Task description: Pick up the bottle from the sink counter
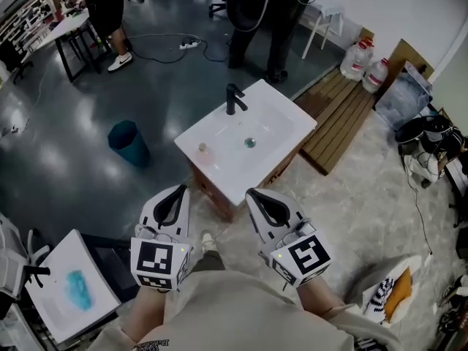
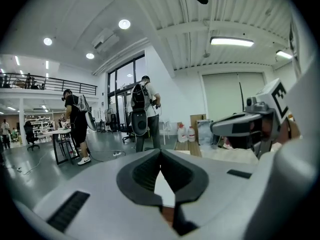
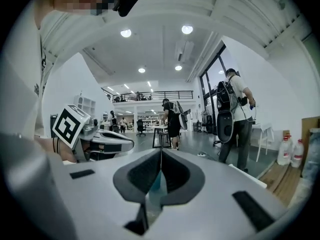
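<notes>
**Both grippers shut and empty, bottle standing on the counter ahead**

At the bottom edge of the head view, the person's sleeve (image 1: pixel 241 313) hides both hands. Just above it, the left gripper (image 1: pixel 172 200) and the right gripper (image 1: pixel 269 205) are held side by side, a little apart, and point toward the sink counter (image 1: pixel 284 121).

In the left gripper view the two jaws are pressed together along one seam, and nothing is between them. In the right gripper view it is the same: the jaws meet and hold nothing. A blue-green strip shows in the slit under that seam, and I cannot tell what it is.

At lower left a white board (image 1: pixel 55 265) is partly cut off by the frame. It carries a light-blue patch (image 1: pixel 78 289) (cloth or paint, it is not clear).

The bottle (image 1: pixel 203 150) stands on the counter near its left front corner. It is left of the drain (image 1: pixel 250 142) and well apart from the black tap (image 1: pixel 233 99). It is small and pale pink, and its cap and label are too small to make out. Neither gripper touches it.

A blue bin (image 1: pixel 129 143) stands on the floor left of the counter. A wooden pallet (image 1: pixel 340 115) lies on the right, with two jugs (image 1: pixel 363 61) at its far end. At the top edge stand two persons (image 1: pixel 267 20), cut off above the waist.
</notes>
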`<action>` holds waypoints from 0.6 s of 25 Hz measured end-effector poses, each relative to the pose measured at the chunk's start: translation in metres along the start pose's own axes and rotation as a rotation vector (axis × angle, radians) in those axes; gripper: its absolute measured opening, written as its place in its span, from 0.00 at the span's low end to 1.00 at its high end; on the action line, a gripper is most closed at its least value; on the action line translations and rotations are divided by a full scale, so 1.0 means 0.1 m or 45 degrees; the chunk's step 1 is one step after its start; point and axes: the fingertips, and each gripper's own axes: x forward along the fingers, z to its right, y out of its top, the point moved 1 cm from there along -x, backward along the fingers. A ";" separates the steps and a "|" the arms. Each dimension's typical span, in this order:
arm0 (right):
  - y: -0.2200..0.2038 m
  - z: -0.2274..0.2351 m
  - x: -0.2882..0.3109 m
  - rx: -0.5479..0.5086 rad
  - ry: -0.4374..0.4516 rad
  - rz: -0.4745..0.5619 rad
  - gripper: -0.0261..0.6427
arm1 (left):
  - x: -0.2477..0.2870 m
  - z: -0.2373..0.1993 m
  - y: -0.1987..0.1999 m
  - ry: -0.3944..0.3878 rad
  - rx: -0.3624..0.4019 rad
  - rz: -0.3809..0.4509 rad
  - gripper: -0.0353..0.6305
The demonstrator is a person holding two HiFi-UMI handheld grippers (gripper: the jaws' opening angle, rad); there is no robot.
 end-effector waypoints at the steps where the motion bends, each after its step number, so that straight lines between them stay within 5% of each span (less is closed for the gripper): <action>1: 0.02 0.04 0.14 0.000 -0.003 -0.006 0.03 | 0.09 -0.12 -0.01 -0.005 -0.007 -0.007 0.06; 15: 0.23 0.34 1.66 -0.033 -0.050 -0.015 0.03 | 0.91 -1.29 0.03 -0.149 -0.042 0.062 0.06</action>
